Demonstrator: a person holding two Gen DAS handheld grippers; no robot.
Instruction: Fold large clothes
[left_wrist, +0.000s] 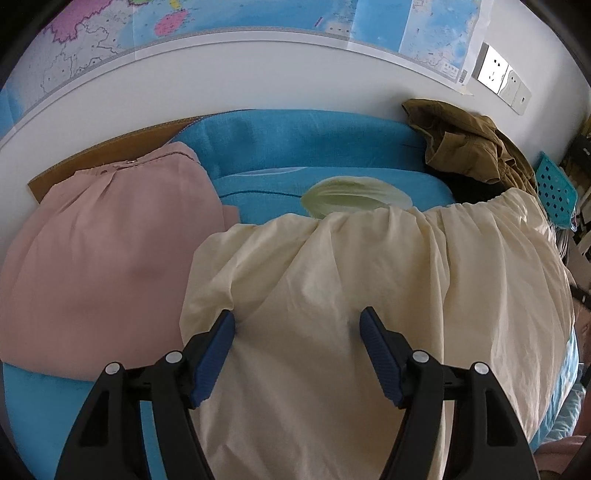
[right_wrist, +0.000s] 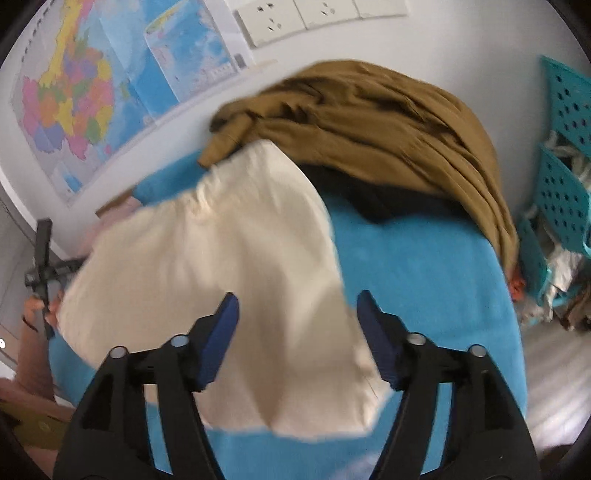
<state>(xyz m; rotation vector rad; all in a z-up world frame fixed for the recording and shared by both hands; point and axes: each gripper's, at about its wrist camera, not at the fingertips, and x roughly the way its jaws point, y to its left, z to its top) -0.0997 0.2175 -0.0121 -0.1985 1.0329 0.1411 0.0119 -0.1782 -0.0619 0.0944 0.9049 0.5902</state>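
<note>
Both grippers, left (left_wrist: 297, 325) and right (right_wrist: 297, 306), are hanging released while I'm judging the cream cotton garment (left_wrist: 369, 288) folded, the crumpled brown garment (right_wrist: 388, 122) still waiting.

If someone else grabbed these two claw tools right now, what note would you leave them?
Left claw: open, over the cream garment, gripping nothing.
Right claw: open, at the cream garment's near right edge, gripping nothing.
The cream garment lies on the blue cover, gathered waistband toward the wall.
The pink garment lies folded to its left; the brown garment is heaped at the back right, unfolded.
Done: pink folded; cream looks part-folded.
Left: finish cream, then fold brown.
</note>
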